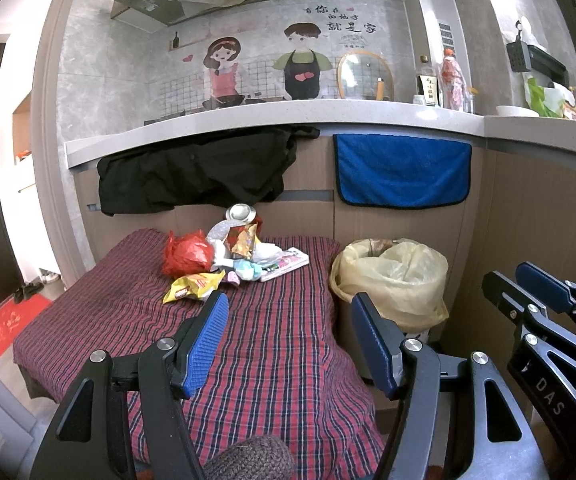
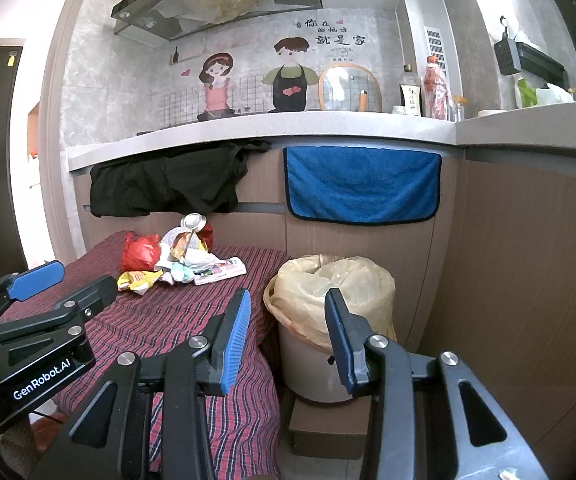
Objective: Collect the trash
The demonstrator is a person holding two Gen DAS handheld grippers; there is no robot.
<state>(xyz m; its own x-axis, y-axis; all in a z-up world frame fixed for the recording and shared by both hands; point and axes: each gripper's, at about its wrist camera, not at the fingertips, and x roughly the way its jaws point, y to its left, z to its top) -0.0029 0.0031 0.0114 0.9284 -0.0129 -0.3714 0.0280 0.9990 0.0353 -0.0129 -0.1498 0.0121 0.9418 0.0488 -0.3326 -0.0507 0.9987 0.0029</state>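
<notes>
On the left of the bench (image 1: 280, 360), draped in a red plaid cloth, the left gripper (image 1: 288, 336) hovered with its blue pads spread wide and nothing between them. Ahead of it, toward the far edge of the cloth, lay the trash pile (image 1: 232, 256). A crumpled red bag (image 1: 188, 254) sat on the pile's left. A yellow wrapper (image 1: 192, 286) lay nearest the gripper, just beyond the left pad's tip. A can (image 1: 241, 213) stood at the back above a shiny foil packet (image 1: 244, 240). Pale tissue-like wads (image 1: 248, 270) lay in the middle, and a flat printed pack (image 1: 288, 264) on the right.

All of it looked light. The bag, wrappers and wads would likely crush softly, so a pinch across a raised fold should hold. Foil could be slippery. The can, probably stiff and thin-walled, would be best taken across its sides.

Right of the bench, just beside its edge, stood the bin (image 2: 327, 368) with a yellowish liner (image 2: 343, 292), open at the top. The right gripper (image 2: 288, 340) was also spread and empty. In its own view the bin showed straight ahead between the pads, with the pile well off to the left.
</notes>
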